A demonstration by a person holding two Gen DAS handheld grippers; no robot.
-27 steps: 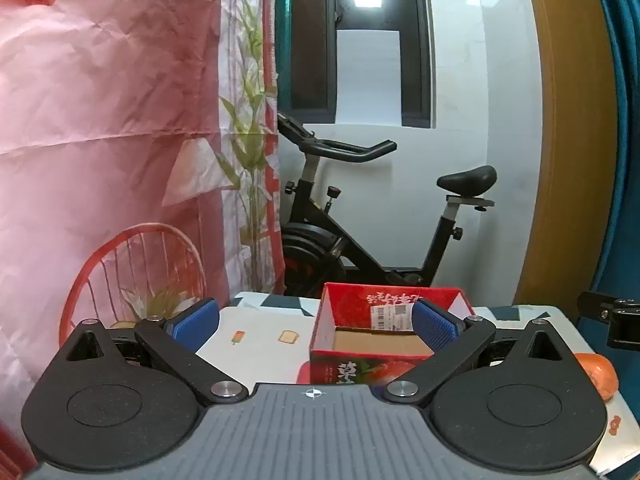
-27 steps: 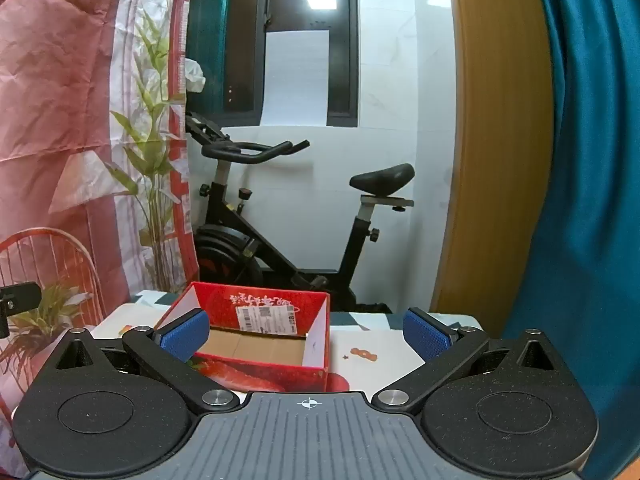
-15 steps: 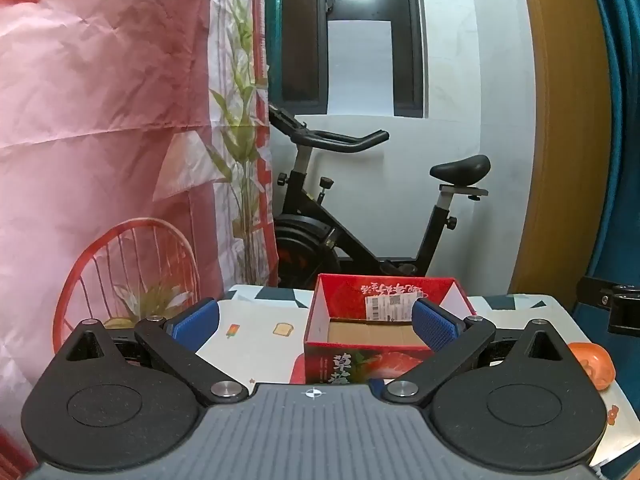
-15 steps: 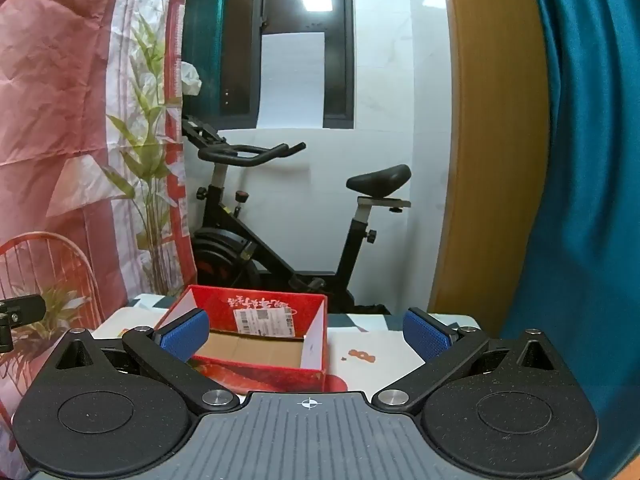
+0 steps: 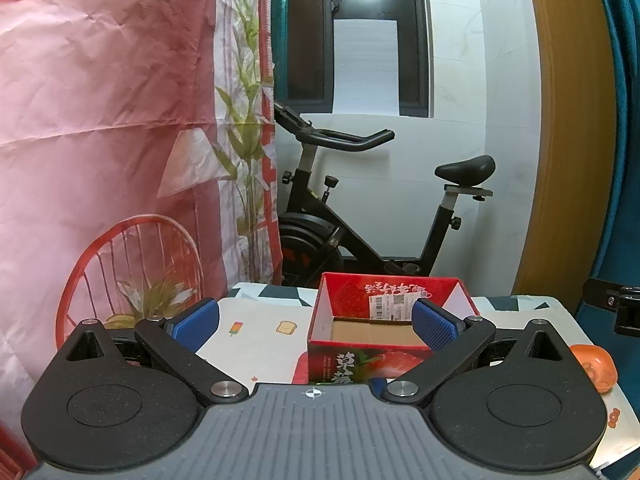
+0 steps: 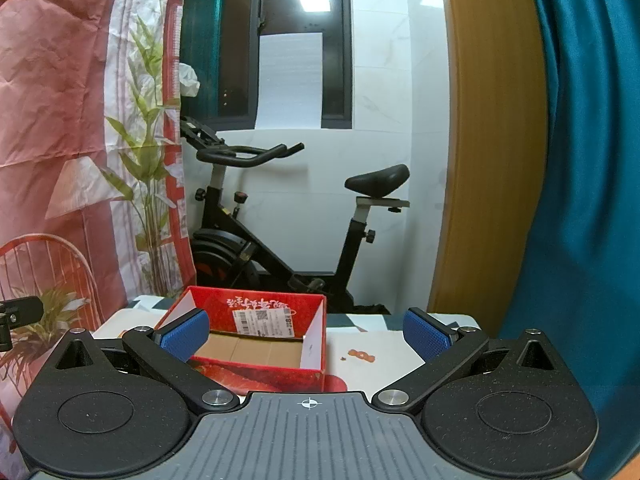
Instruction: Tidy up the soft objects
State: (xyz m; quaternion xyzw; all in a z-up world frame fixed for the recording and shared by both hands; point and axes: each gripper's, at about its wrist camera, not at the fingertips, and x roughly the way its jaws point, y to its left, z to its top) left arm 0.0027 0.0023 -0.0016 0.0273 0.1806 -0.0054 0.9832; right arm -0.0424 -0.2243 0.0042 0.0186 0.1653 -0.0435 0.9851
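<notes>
Blue pads point(image 5: 434, 326) of the left claw point(image 5: 314, 326) stand spread wide, gripping nothing; the right claw point(image 6: 306, 334) is just as wide and empty. Both hover above the counter point(image 5: 260, 332), touching nothing. A red box point(image 5: 384, 332) sits open on it, cardboard floor bare. An orange soft toy point(image 5: 594, 366) lies right of the box, near the counter's edge

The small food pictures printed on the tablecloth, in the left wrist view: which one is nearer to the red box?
The toast print is nearer to the red box; the ice-lolly print lies farther left, toward the left finger.
</notes>
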